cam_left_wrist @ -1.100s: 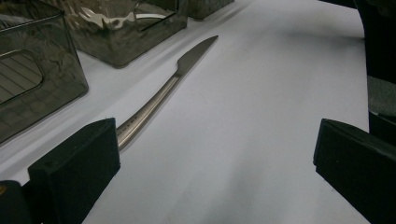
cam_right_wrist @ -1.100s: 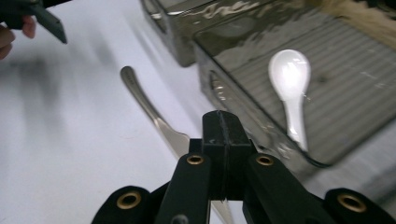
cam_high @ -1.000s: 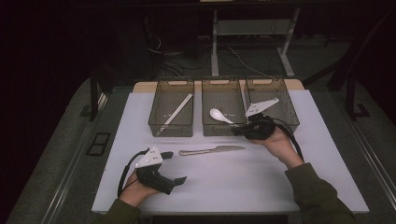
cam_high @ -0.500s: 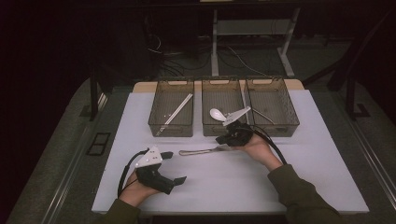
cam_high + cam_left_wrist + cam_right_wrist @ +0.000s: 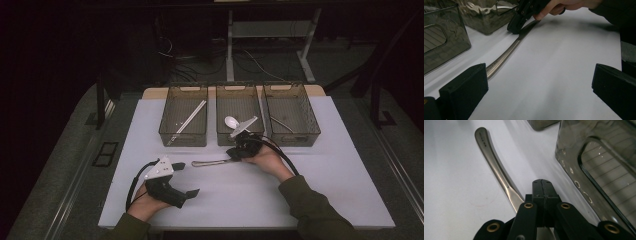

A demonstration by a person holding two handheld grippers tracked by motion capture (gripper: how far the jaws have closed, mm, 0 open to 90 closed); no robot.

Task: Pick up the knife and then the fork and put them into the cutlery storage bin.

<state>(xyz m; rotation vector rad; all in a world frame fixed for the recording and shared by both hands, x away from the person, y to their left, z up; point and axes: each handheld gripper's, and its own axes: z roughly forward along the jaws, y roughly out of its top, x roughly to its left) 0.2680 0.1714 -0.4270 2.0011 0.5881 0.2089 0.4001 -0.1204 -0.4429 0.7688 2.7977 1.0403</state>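
Note:
A metal table knife [image 5: 210, 162] lies on the white mat in front of the middle bin. In the right gripper view its handle [image 5: 489, 152] runs up to the left. My right gripper [image 5: 232, 153] has its jaws pressed together [image 5: 541, 186] with nothing between them. Its tip is down at the mat beside the knife's blade end, and from the left gripper view it touches or nearly touches the knife [image 5: 506, 53]. My left gripper [image 5: 187, 178] rests at the near left of the mat, open wide [image 5: 539, 87], with the knife's handle just beyond its left jaw.
Three smoky clear bins stand in a row at the back. The left bin [image 5: 165, 131] holds a long pale stick, the middle bin [image 5: 240, 141] a white spoon [image 5: 231, 121], the right bin [image 5: 312, 132] a thin metal utensil. The white mat [image 5: 320, 195] ends close to my forearms.
My right gripper came away from the right bin, moving left and down to the knife's blade end on the mat. The left gripper stayed put.

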